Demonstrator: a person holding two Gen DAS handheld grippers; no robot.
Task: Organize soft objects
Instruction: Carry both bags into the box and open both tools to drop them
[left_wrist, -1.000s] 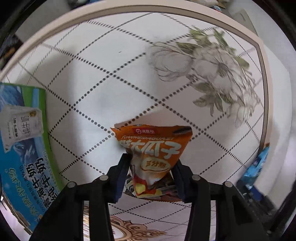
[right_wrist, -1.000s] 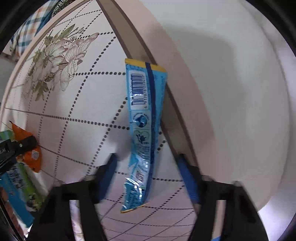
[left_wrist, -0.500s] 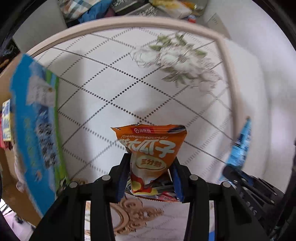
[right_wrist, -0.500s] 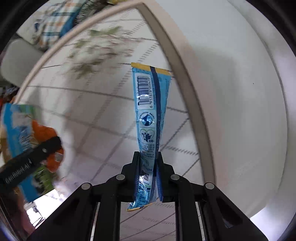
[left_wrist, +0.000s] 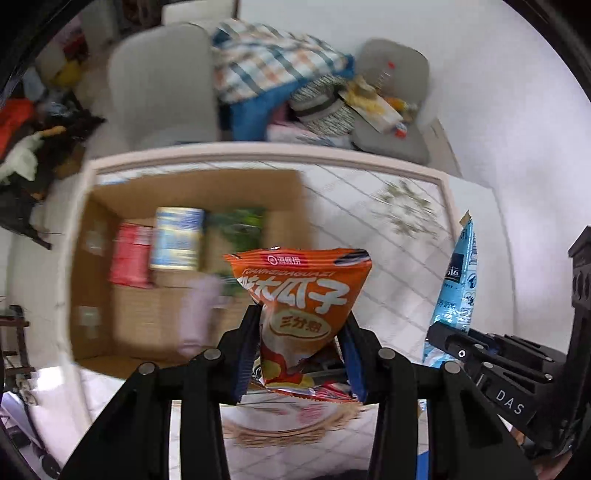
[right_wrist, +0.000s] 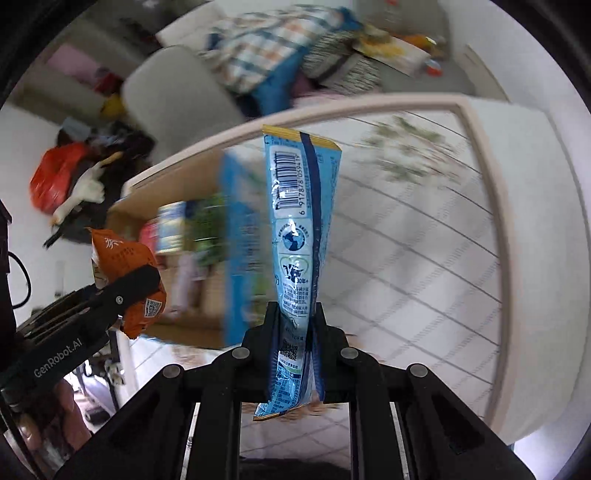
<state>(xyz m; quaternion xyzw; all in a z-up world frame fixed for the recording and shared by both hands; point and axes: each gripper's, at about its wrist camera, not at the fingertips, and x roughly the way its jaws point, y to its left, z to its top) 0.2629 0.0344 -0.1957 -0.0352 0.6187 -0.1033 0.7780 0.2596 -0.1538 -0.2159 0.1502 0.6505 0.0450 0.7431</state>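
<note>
Left gripper (left_wrist: 301, 350) is clamped on an orange bag (left_wrist: 301, 299), its blue-padded fingers (left_wrist: 246, 354) pinching the bag's lower half so the wide top stands up ahead of the camera. In the right wrist view this same gripper (right_wrist: 122, 291) shows at the left edge, the orange bag (right_wrist: 122, 258) sticking out above and below its finger.

Beyond and to the left sits an open cardboard box (left_wrist: 192, 192) on the patterned table (left_wrist: 402, 266). Blurred packs lie inside it: a red one (left_wrist: 131, 260), a blue-and-white one (left_wrist: 177, 238), something green (left_wrist: 236, 227) and a pale one (left_wrist: 197, 314). The orange bag is held off the table, just right of the box's near corner.

Right gripper (right_wrist: 295, 332) is closed tight on a slim blue packet (right_wrist: 299, 221), gripped low down, barcode end pointing up and away. From the left wrist view the blue packet (left_wrist: 458, 291) rises beside the orange bag, apart from it, above the right gripper (left_wrist: 448, 341).

Behind the table are a grey chair (left_wrist: 162, 85) and a plaid cloth (left_wrist: 269, 62).
</note>
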